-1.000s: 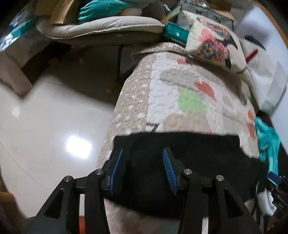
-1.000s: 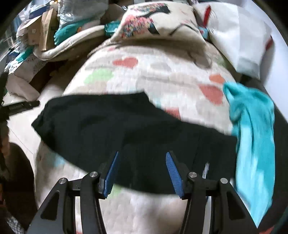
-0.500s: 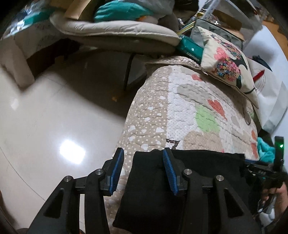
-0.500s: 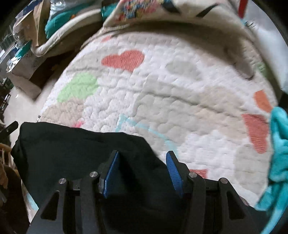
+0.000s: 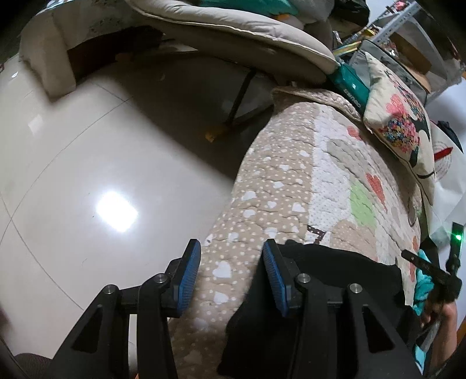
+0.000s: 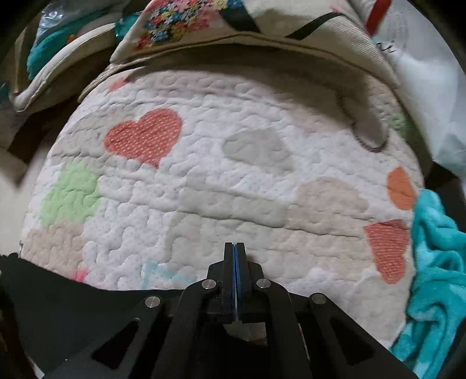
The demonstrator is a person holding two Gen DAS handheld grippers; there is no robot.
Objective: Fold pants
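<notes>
The black pants lie on the near end of a quilted bed cover with heart patches. My left gripper is open over the bed's left edge, its right finger at the pants' left edge and nothing between the pads. In the right wrist view the pants stretch along the bottom left. My right gripper has its jaws pressed together just past the pants' far edge; no cloth shows between the tips. The right gripper also shows in the left wrist view at the far right.
A turquoise fleece cloth lies on the right side of the bed. A patterned pillow and a white bag sit at the bed's head. Shiny tiled floor is left of the bed, with a cushioned chair beyond.
Both grippers moved back toward the near edge of the pants. My right gripper closed from wide open. The left gripper shifted left and stayed open, now past the pants' left edge.
</notes>
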